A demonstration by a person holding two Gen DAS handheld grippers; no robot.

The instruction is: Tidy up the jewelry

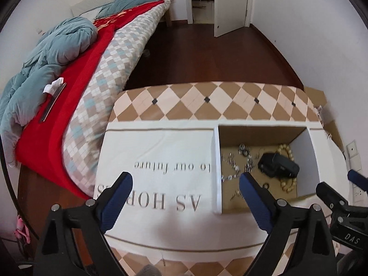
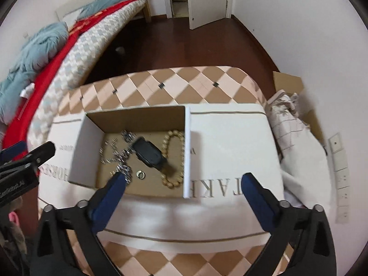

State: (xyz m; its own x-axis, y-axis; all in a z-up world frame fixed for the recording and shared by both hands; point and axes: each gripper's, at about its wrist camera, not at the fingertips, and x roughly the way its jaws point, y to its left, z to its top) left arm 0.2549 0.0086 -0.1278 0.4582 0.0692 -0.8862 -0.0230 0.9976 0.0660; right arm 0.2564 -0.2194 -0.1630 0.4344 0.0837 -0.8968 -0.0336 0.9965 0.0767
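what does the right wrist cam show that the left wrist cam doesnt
Only the right wrist view shows the small ring lying flat on the box floor and the crumpled checked cloth right of the table. Only the left wrist view shows the white tissue on the red blanket. Both show the cardboard box, the gold bead bracelet, the black case, the silver chains, and both grippers, left and right, open and empty.

The white cloth [image 1: 161, 142] on the bench carries upside-down grey lettering: "to our future" in script, with "AS HOR" in large capitals nearer the camera. From the right wrist view, "AKE" shows partly. The right claw [image 1: 352, 237] body reads "DAS".
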